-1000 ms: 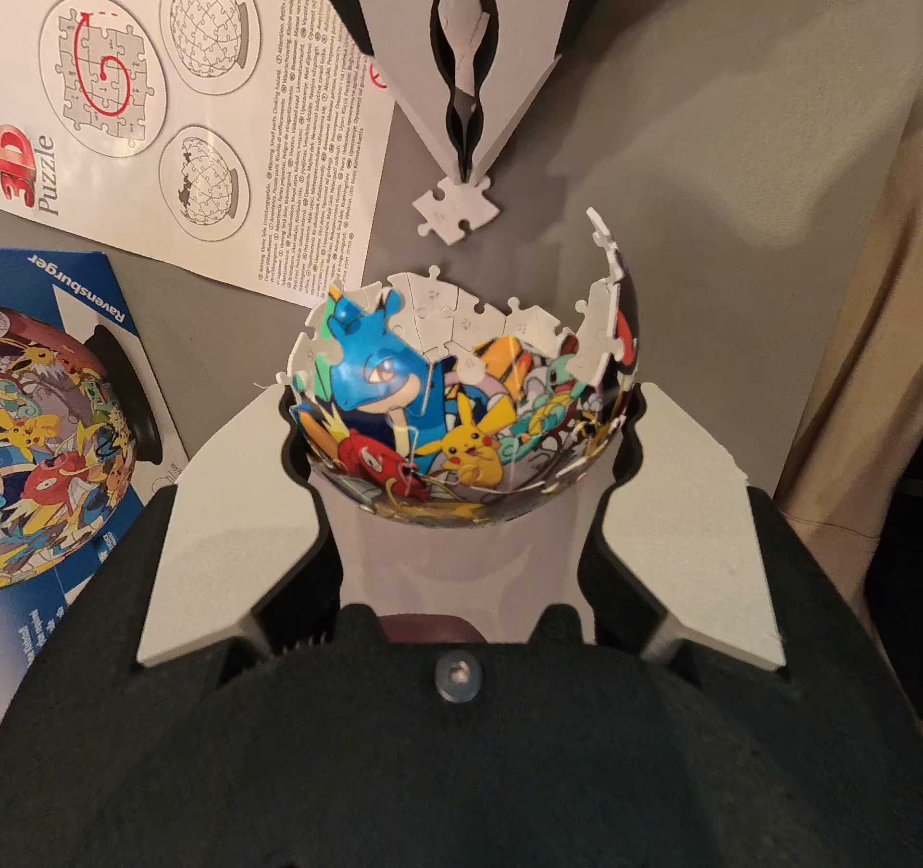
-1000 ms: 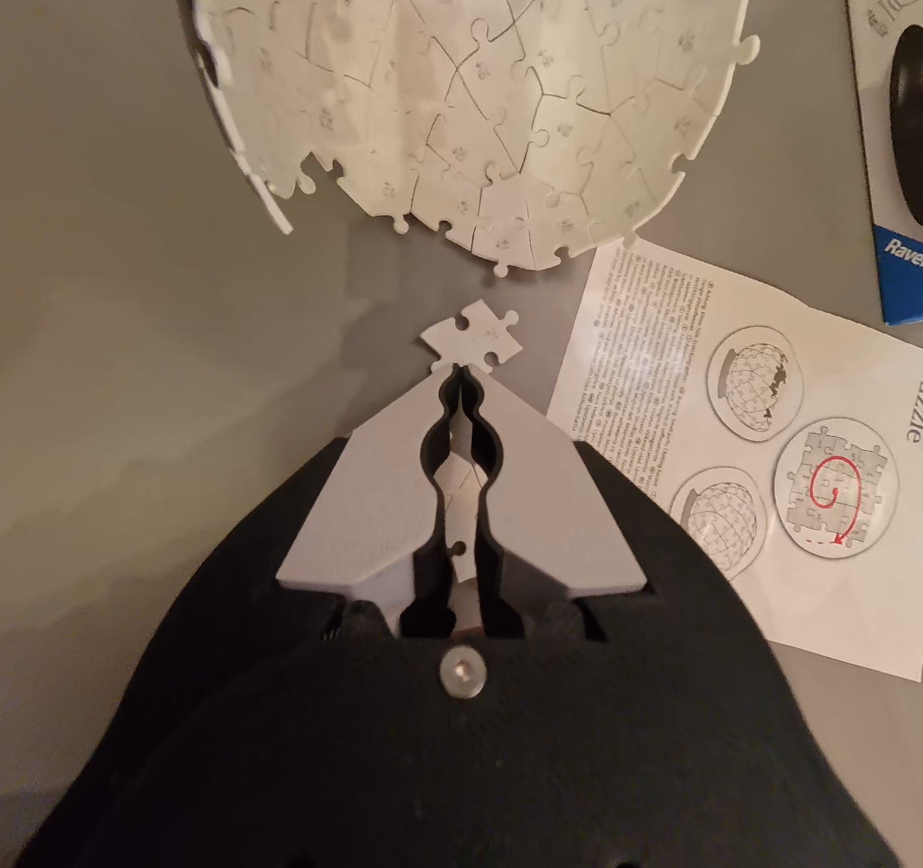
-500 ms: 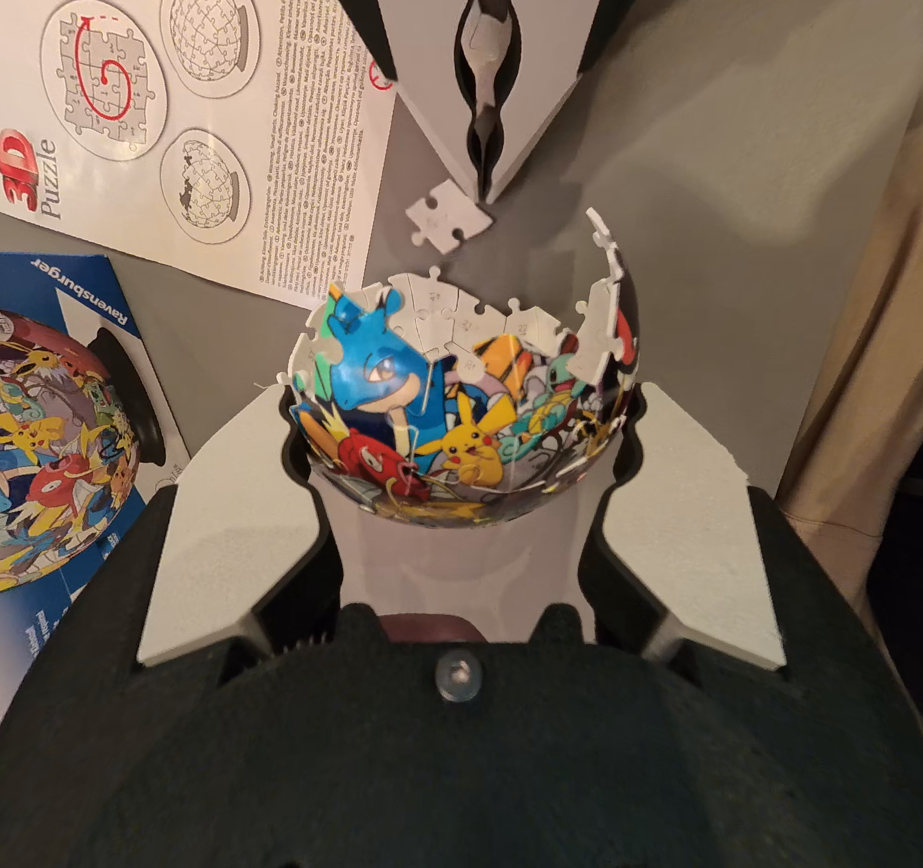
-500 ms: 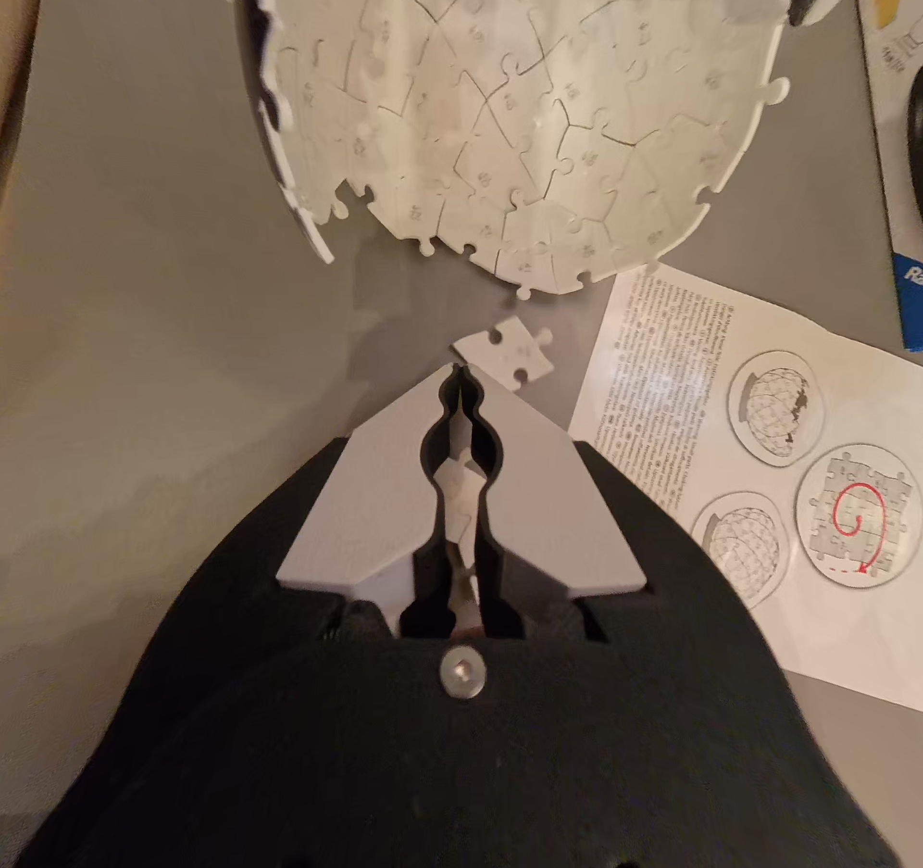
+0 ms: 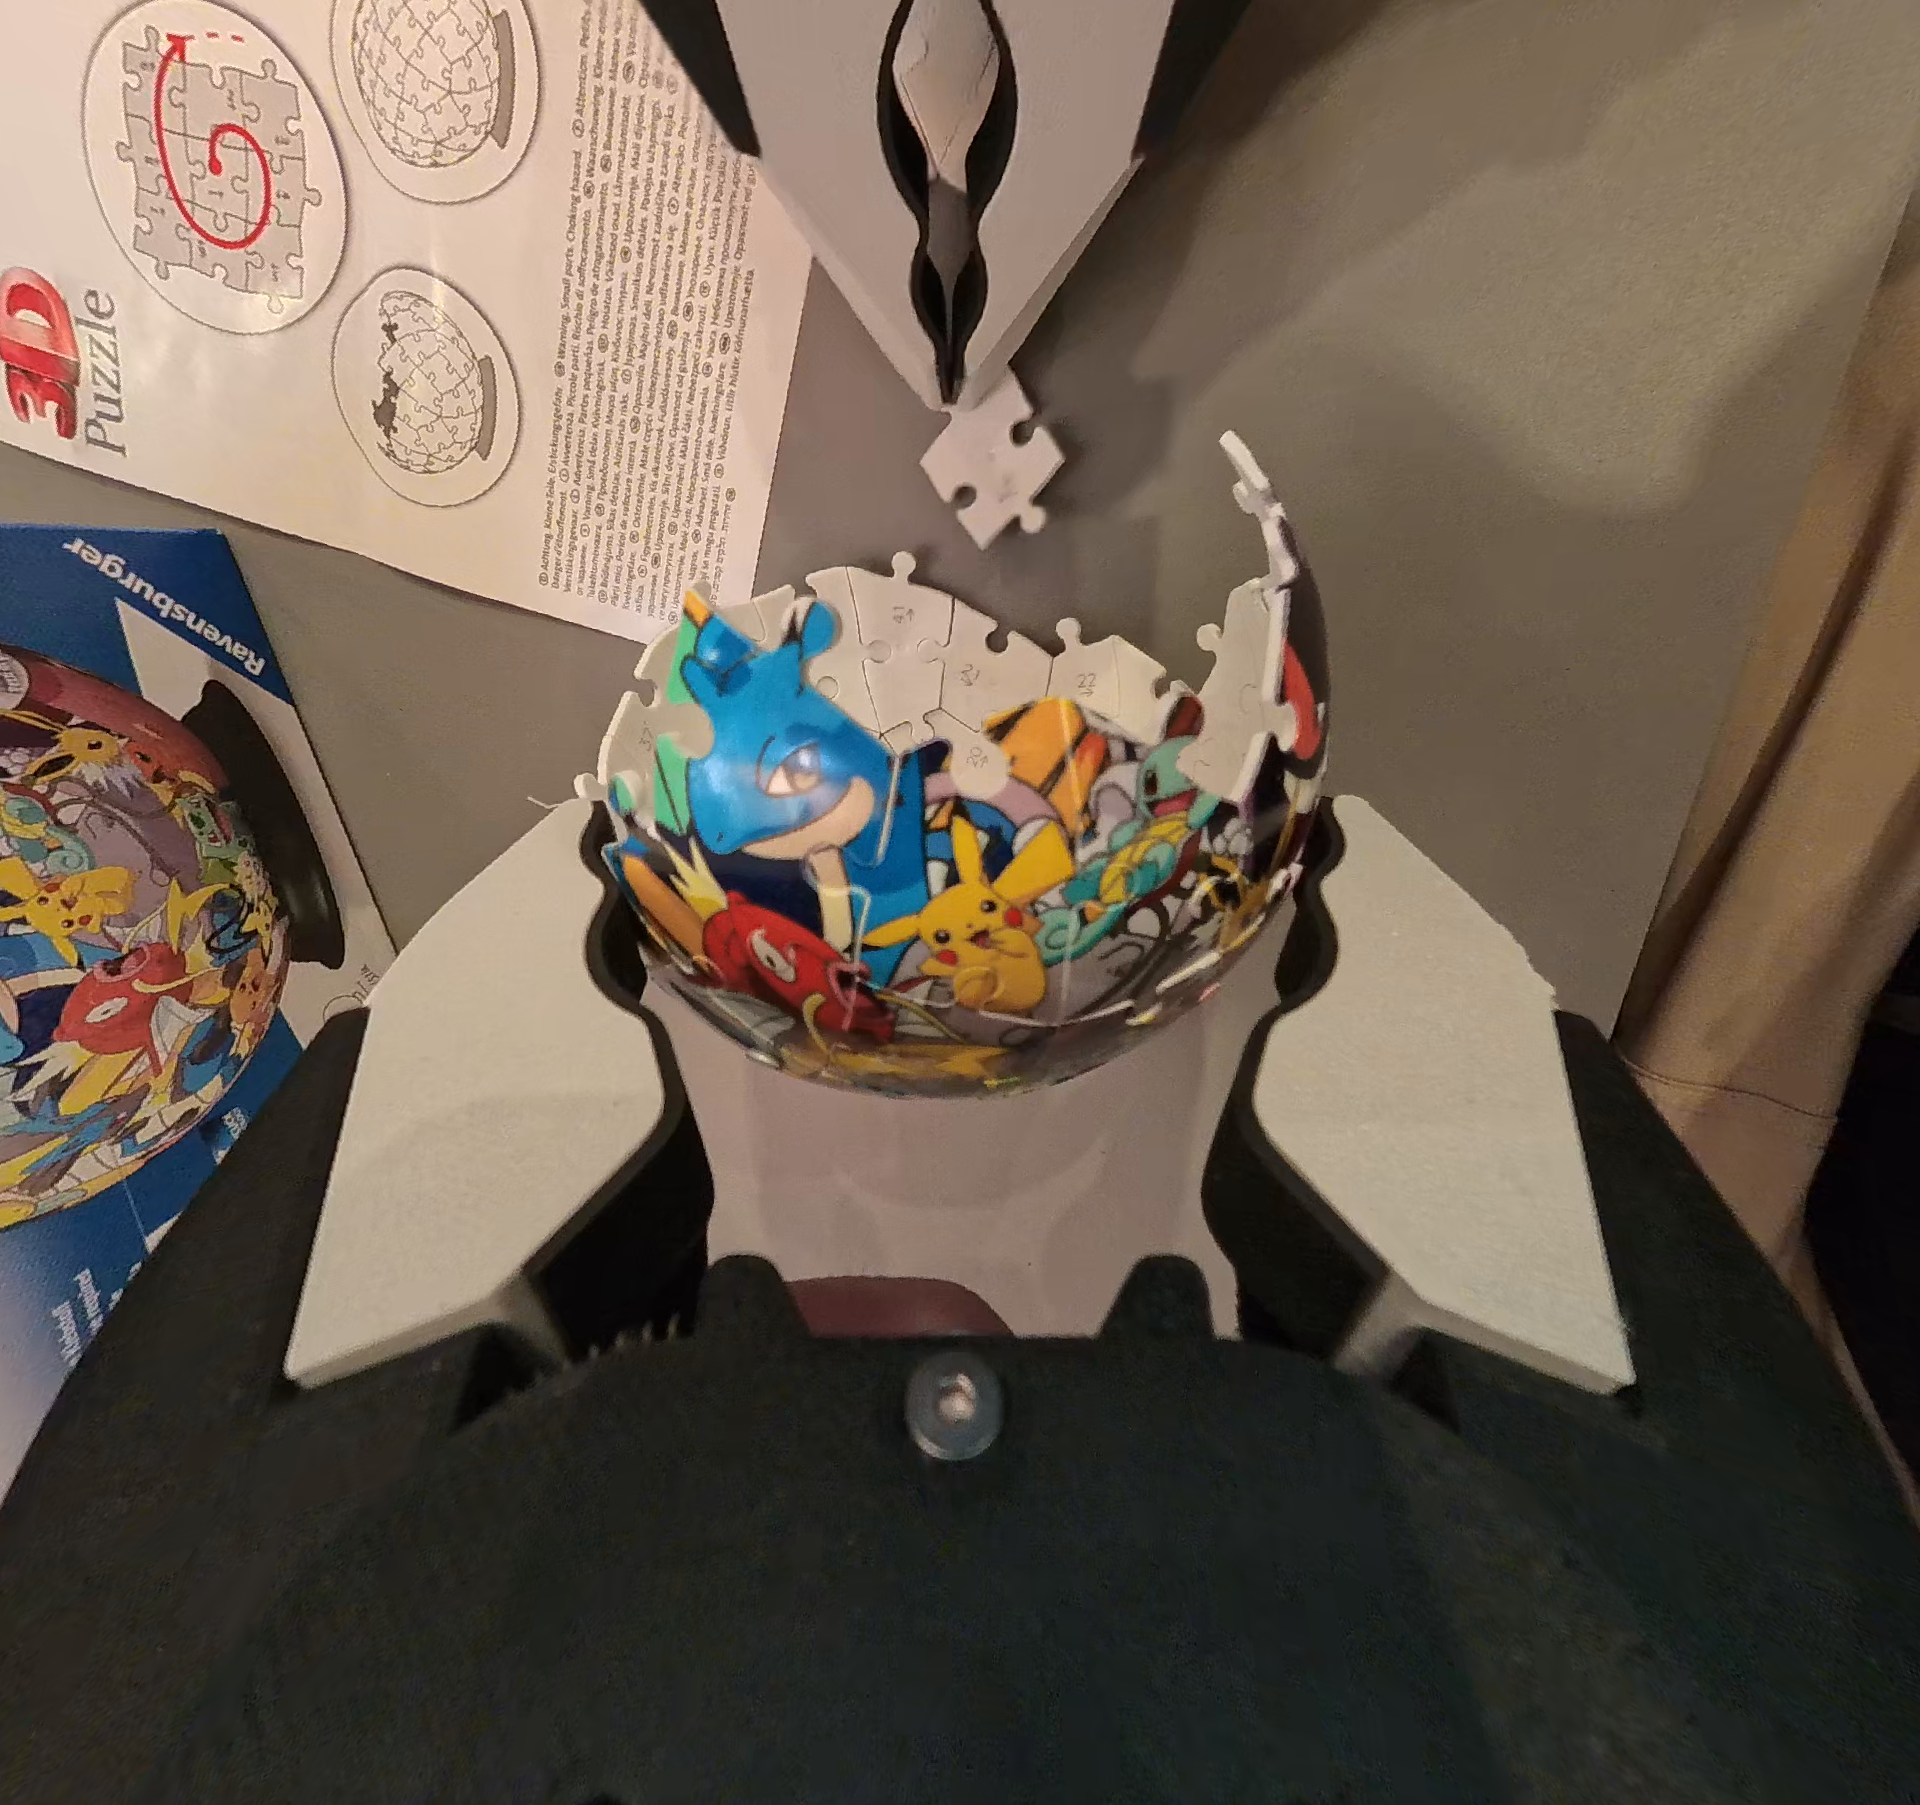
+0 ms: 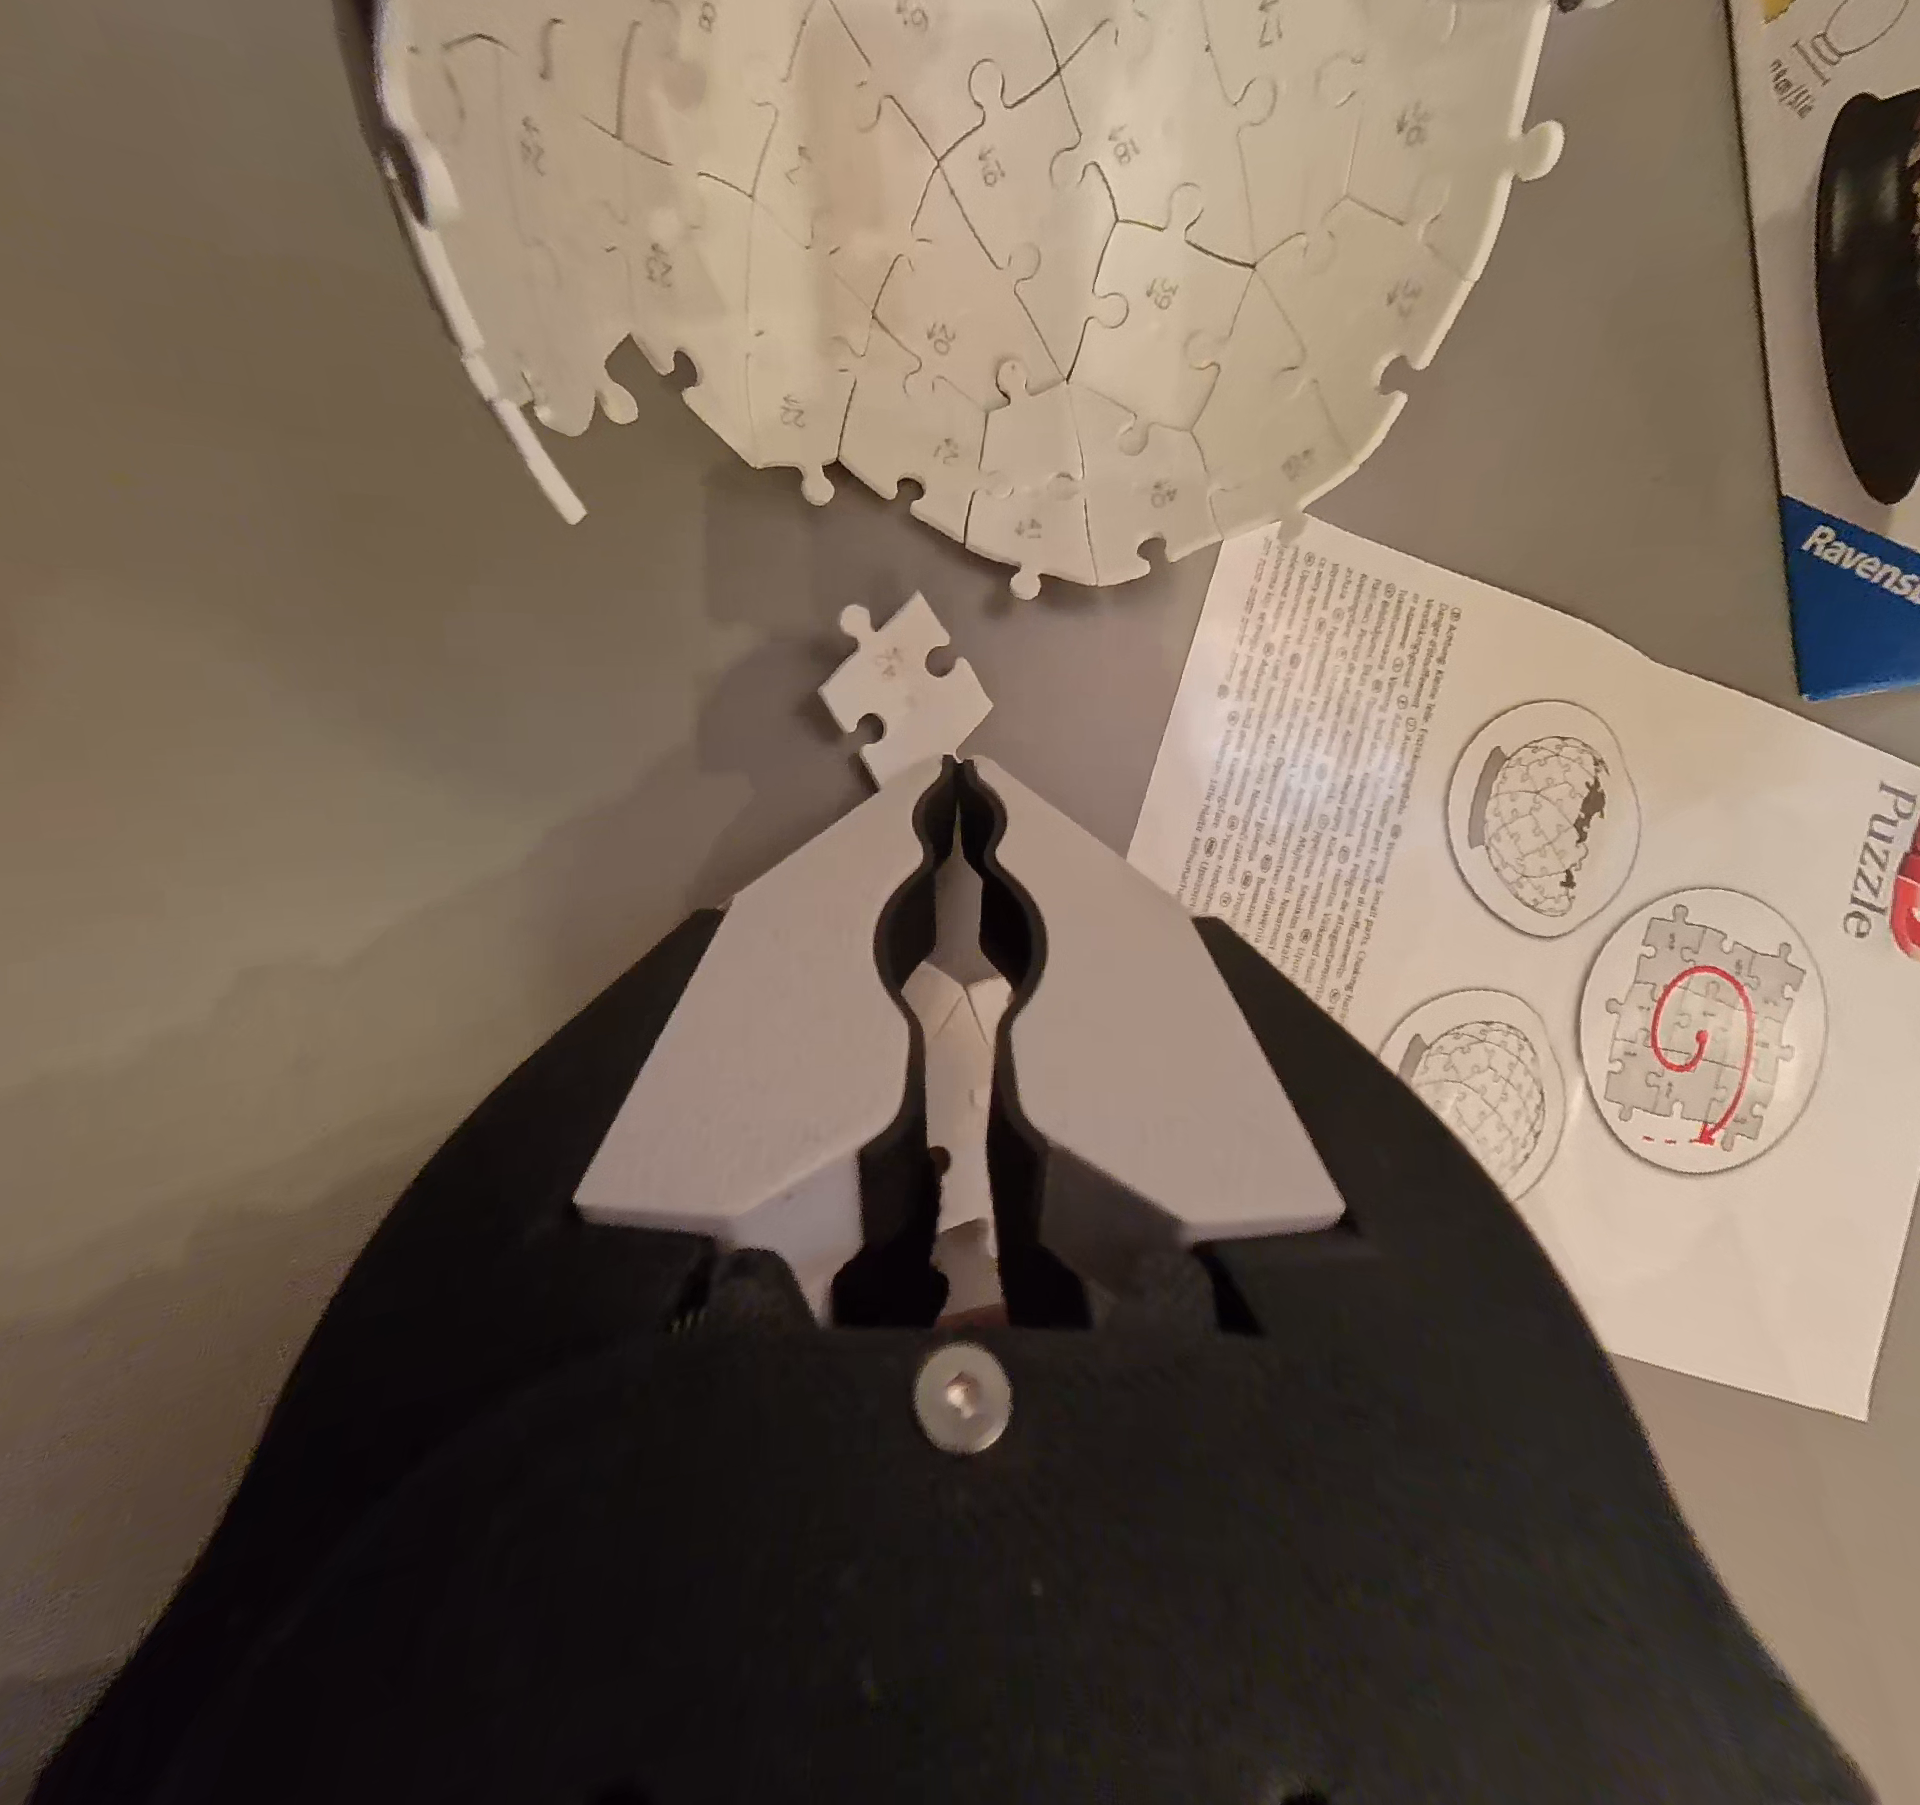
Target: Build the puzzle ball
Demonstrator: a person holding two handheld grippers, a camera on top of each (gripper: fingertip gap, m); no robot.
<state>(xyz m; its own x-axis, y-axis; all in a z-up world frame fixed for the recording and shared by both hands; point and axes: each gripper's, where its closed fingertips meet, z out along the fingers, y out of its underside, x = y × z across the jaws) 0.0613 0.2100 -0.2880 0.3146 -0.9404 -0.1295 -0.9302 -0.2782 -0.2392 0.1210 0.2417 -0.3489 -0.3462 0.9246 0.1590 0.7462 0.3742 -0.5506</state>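
The half-built puzzle ball (image 5: 966, 872) is a colourful cartoon-printed bowl with a white inside and a jagged rim. My left gripper (image 5: 961, 820) is shut on it, one finger on each side. In the right wrist view the ball's white inside (image 6: 935, 197) fills the top. My right gripper (image 6: 956, 768) is shut on a corner of a loose white puzzle piece (image 6: 899, 685), held just short of the ball's near rim. In the left wrist view the right gripper (image 5: 951, 394) comes in from the top with the piece (image 5: 995, 472) above the far rim.
A white instruction sheet (image 5: 416, 197) lies on the grey table at the back left; it also shows in the right wrist view (image 6: 1558, 924). The blue puzzle box (image 5: 125, 872) lies at the left. A beige cloth (image 5: 1766, 716) hangs along the right edge. Spacing between my two grippers at the tips: around 10 centimetres.
My right gripper has turned the piece and shifted it sideways along the ball's rim, keeping it close to the edge. The left gripper still holds the ball in place.
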